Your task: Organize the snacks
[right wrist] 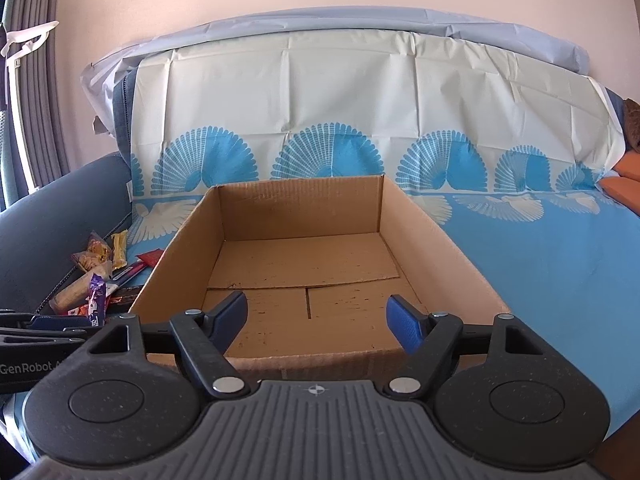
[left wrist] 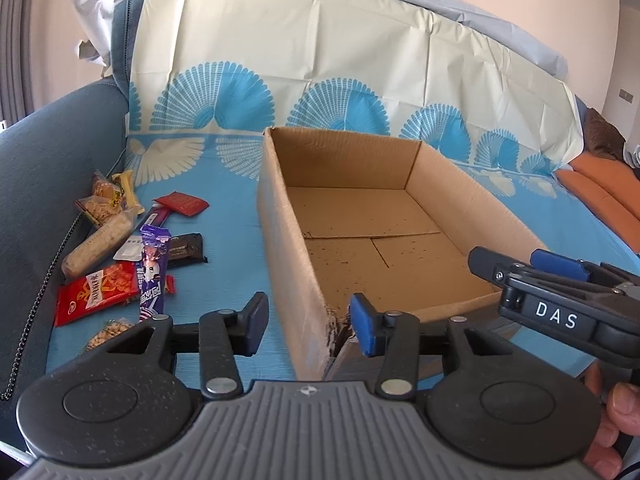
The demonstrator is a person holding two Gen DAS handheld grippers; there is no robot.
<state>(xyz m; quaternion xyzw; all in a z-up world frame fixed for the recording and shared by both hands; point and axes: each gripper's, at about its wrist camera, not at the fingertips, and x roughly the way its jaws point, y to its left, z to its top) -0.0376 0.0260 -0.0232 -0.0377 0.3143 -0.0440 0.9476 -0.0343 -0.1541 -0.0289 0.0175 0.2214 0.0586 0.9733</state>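
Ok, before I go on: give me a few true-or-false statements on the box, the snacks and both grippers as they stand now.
1. The cardboard box has no snacks in it. True.
2. The snack pile lies to the right of the box. False: it lies to its left, by the sofa arm.
3. The left gripper is shut on the purple packet. False: its jaws are open around the box's near corner, with nothing pressed between them.
4. The right gripper is open and holds nothing. True.
5. The box stands on a blue patterned cover. True.
6. The box's top is closed with flaps. False: it is open at the top.
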